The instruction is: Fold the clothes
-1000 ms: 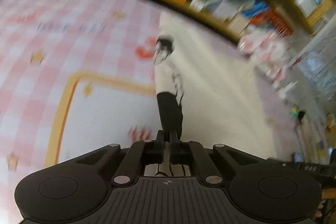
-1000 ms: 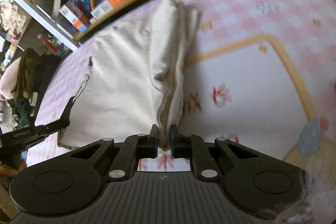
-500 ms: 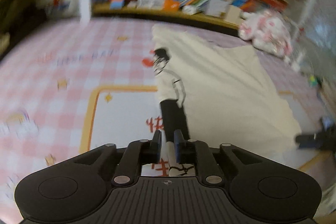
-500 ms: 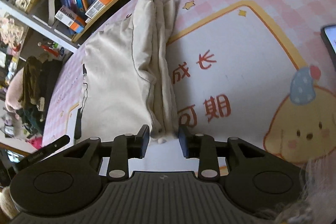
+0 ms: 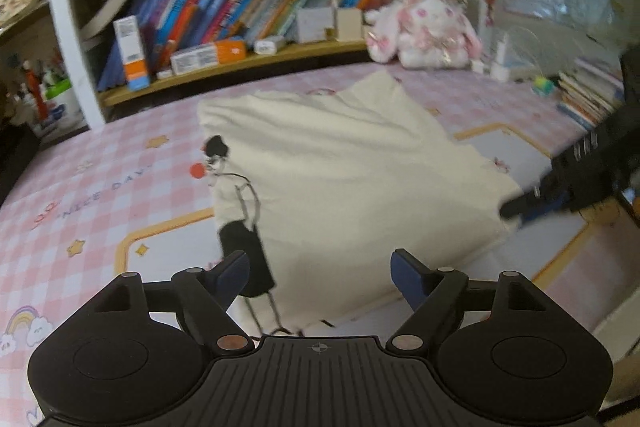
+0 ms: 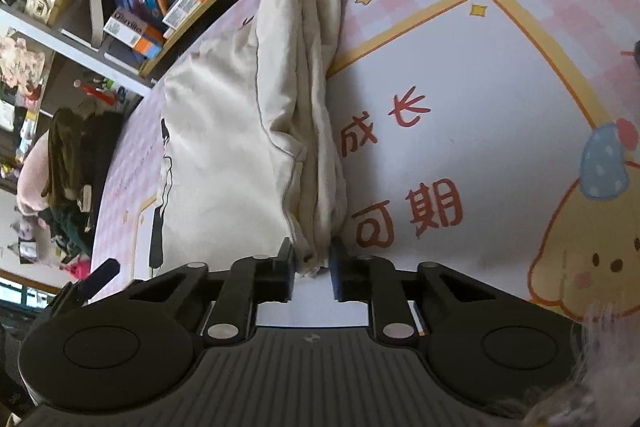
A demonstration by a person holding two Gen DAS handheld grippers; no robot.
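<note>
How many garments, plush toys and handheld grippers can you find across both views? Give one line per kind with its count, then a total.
cream garment: 1
plush rabbit: 1
grippers: 2 (left gripper, right gripper)
Total: 4

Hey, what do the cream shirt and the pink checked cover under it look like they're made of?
The cream shirt looks like soft matte cotton knit: it creases loosely, and its stitched edges bunch in limp layers. The pink checked cover looks like smooth printed fabric or vinyl, lying flat with sharp printed graphics; which one is unclear.
</note>
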